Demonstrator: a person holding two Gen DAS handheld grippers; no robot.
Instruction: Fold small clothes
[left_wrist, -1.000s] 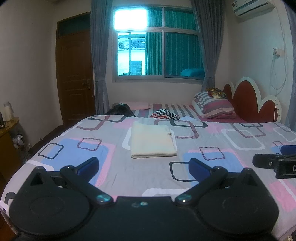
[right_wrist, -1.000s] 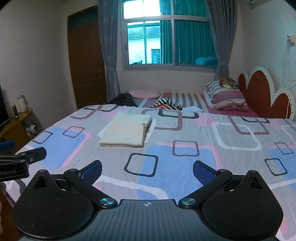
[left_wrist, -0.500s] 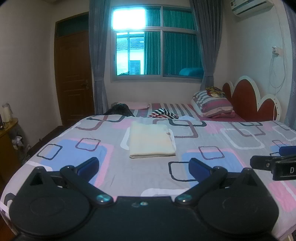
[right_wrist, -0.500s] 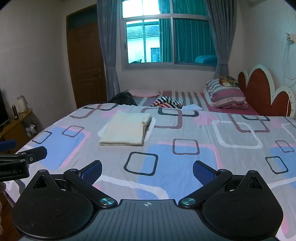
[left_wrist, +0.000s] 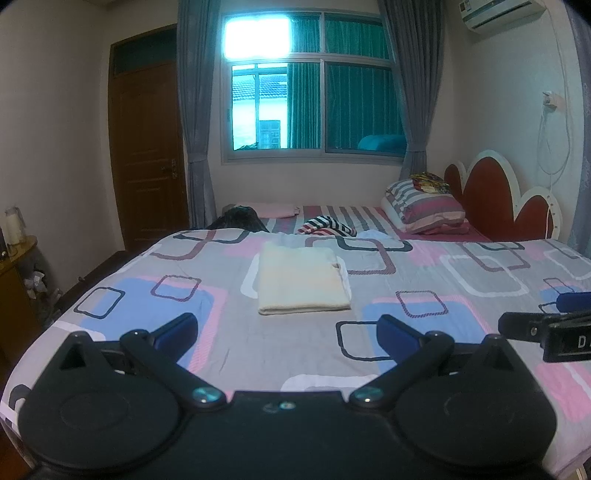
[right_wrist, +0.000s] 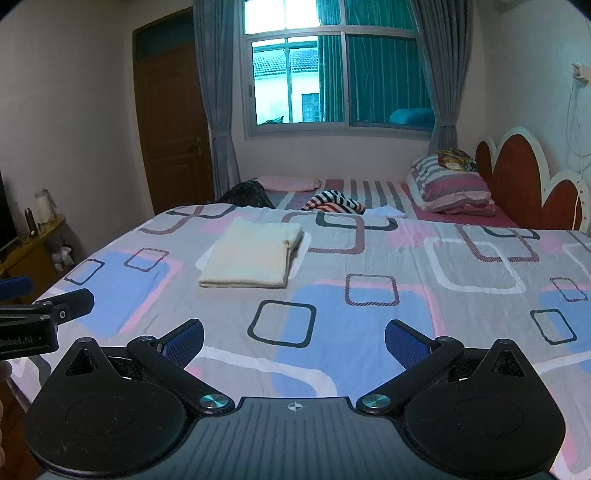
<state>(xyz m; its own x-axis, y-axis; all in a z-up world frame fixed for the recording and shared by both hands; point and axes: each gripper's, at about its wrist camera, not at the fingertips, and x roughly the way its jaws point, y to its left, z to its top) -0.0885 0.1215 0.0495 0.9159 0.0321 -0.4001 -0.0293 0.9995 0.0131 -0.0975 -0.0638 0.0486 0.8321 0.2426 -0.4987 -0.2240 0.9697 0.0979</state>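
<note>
A folded cream garment (left_wrist: 301, 280) lies flat on the patterned bedspread (left_wrist: 424, 291) in the middle of the bed; it also shows in the right wrist view (right_wrist: 251, 256). My left gripper (left_wrist: 286, 334) is open and empty, held above the near edge of the bed, well short of the garment. My right gripper (right_wrist: 293, 343) is open and empty, to the right of the garment. Each gripper shows at the other view's edge. A striped garment (left_wrist: 327, 226) lies crumpled farther back.
A dark garment (left_wrist: 236, 218) and a pink folded cloth (left_wrist: 273, 209) lie at the far side. Striped pillows (left_wrist: 424, 206) rest by the red headboard (left_wrist: 491, 199) on the right. A wooden cabinet (left_wrist: 14, 280) stands at the left, near a door (left_wrist: 147, 147).
Both grippers have risen and drawn back very slightly; the view shifts a little. The folded cream garment has not moved. Both grippers stay open.
</note>
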